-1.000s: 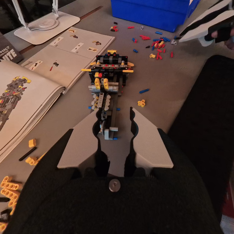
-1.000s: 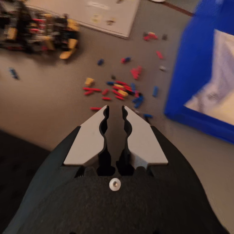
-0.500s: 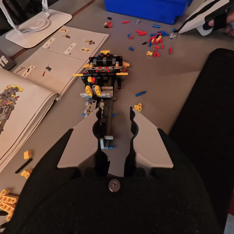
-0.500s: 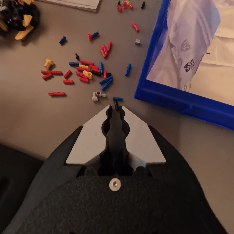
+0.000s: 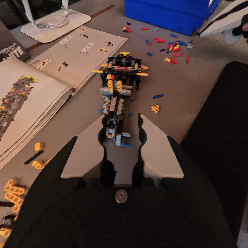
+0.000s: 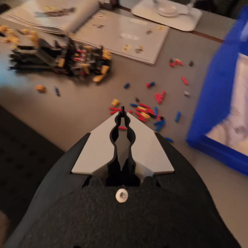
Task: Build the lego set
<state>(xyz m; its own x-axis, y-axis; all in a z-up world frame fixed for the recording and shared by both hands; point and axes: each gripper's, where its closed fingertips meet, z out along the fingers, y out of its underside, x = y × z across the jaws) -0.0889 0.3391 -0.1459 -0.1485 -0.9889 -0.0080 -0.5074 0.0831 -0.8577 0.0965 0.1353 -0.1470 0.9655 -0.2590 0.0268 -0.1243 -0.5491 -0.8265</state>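
Your left gripper [image 5: 121, 116] straddles the near end of the lego model [image 5: 120, 94], its fingers spread wide with room on both sides. Left of the model the open instruction book [image 5: 40, 94] blocks the tabletop [image 5: 174, 83]; to the right lies bare surface, broken only by a blue pin [image 5: 158, 96] and a yellow connector [image 5: 155, 109]. Ahead of your right gripper [image 6: 122, 114], which pinches a black pin [image 6: 122, 109], scattered pins [image 6: 145, 111] cover the tabletop, and the blue bin [image 6: 214, 94] walls off the right side.
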